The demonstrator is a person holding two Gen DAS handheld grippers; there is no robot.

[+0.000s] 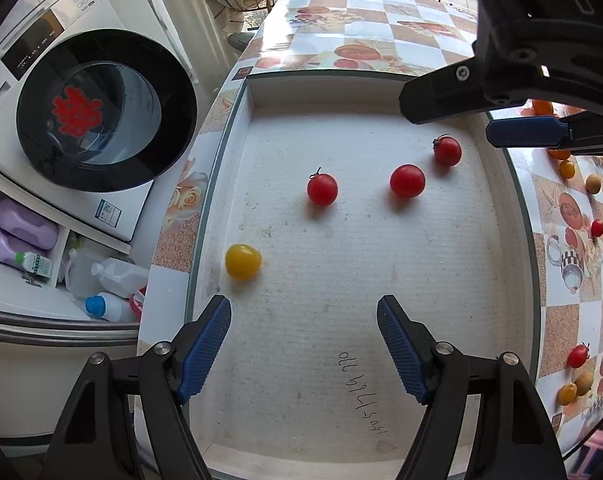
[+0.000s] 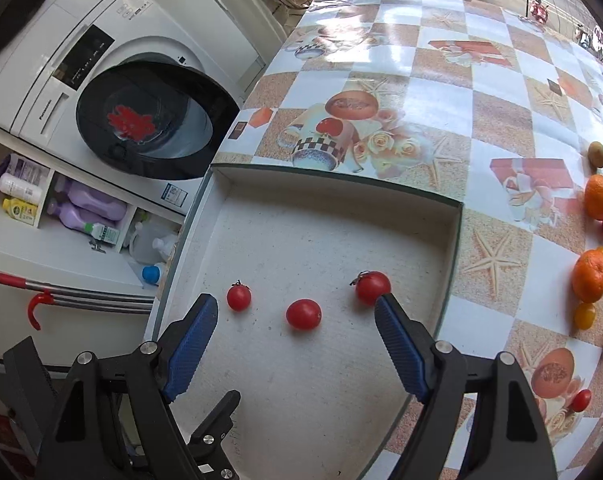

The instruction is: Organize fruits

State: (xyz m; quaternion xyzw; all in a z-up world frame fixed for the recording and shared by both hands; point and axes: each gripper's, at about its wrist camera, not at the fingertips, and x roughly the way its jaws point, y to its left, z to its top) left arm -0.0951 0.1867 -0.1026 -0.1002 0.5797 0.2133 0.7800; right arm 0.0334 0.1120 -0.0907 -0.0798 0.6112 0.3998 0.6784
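A white foam tray (image 1: 237,128) lies on the patterned table. In it are three red cherry tomatoes (image 1: 322,189) (image 1: 407,181) (image 1: 447,151) and one yellow tomato (image 1: 243,261). My left gripper (image 1: 303,346) is open and empty above the tray's near half. The right gripper's fingers (image 1: 521,133) reach in from the upper right. In the right wrist view my right gripper (image 2: 295,346) is open and empty over the tray (image 2: 341,184), just behind the three red tomatoes (image 2: 239,297) (image 2: 303,314) (image 2: 372,287).
More fruit lies on the table right of the tray: oranges (image 2: 590,276) (image 2: 598,197), small yellow, red and brown fruits (image 1: 578,355) (image 1: 568,394). A washing machine (image 1: 101,112) and a shelf of bottles (image 1: 33,240) stand left of the table edge.
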